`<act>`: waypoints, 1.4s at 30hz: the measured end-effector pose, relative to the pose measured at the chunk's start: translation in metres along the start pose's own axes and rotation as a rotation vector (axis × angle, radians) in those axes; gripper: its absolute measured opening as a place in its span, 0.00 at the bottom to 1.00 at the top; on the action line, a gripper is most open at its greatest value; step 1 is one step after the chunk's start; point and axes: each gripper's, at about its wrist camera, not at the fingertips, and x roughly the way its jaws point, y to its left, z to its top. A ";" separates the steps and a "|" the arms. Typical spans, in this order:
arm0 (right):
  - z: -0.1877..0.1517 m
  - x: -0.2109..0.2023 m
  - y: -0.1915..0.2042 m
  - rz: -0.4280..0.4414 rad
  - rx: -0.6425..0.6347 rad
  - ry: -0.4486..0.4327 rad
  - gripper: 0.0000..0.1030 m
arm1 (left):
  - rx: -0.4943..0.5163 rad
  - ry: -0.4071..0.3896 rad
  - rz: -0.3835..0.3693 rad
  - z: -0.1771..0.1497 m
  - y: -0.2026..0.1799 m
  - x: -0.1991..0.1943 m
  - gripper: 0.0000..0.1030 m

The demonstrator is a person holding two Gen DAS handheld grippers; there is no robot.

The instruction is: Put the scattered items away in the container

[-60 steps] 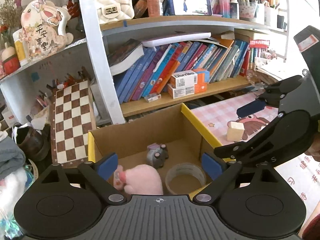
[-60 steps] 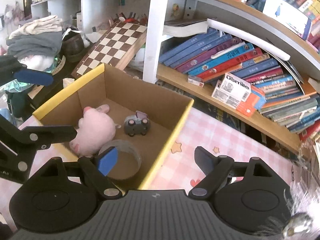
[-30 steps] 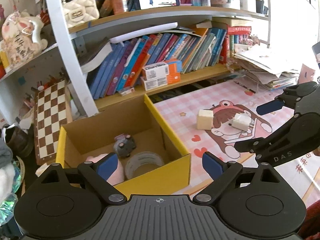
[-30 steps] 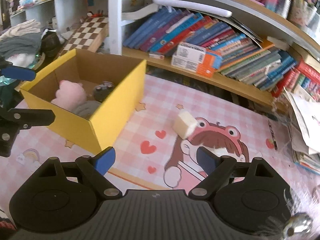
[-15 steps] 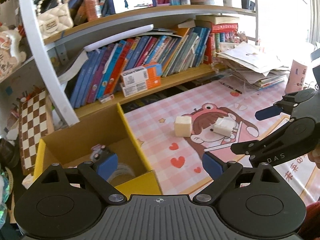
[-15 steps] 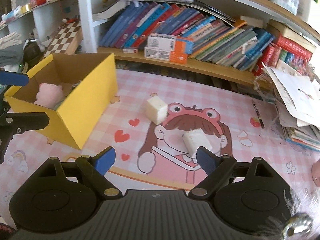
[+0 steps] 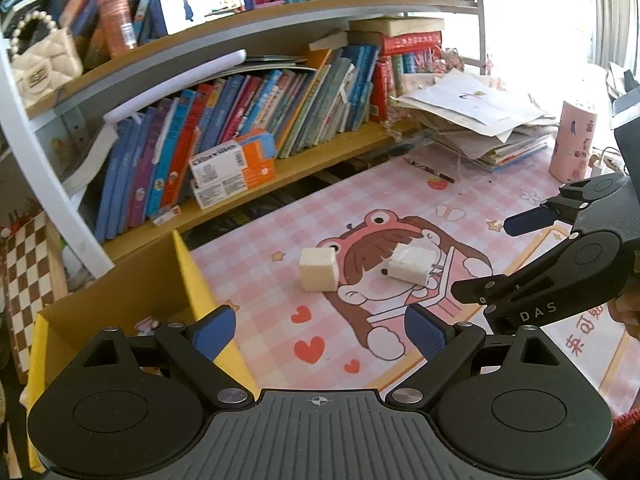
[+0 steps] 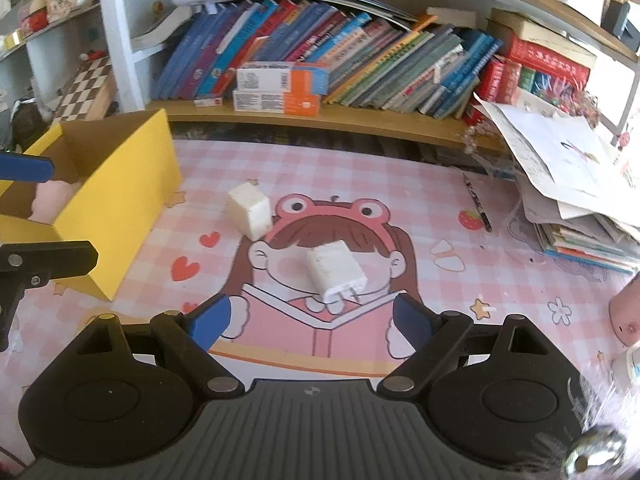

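Two things lay outside the box (image 8: 120,184): a cube (image 8: 250,210) and a charger (image 8: 336,270). Both grippers, left (image 7: 320,330) and right (image 8: 310,320), gaped empty. The charger's prongs faced the right one, so a skewed pinch might slip.

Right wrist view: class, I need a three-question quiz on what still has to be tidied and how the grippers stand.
1. True or false: the white charger lies inside the yellow box.
2. Which lies nearer the box: the charger or the cream block?
3. Fill in: the right gripper is ____ with nothing between its fingers, and so is the left gripper.

Key: 1 false, it lies on the pink mat; 2 the cream block; 3 open.
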 end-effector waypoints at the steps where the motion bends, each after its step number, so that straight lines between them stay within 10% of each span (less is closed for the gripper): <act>1: 0.000 0.001 -0.003 -0.002 0.003 0.001 0.85 | 0.001 0.003 -0.002 0.001 -0.001 0.003 0.91; 32: 0.005 0.093 -0.036 -0.013 0.012 0.068 0.82 | -0.027 0.082 0.001 0.021 -0.007 0.119 0.90; 42: 0.009 0.116 -0.031 0.014 -0.009 0.086 0.67 | -0.105 0.095 0.035 0.023 0.000 0.153 0.73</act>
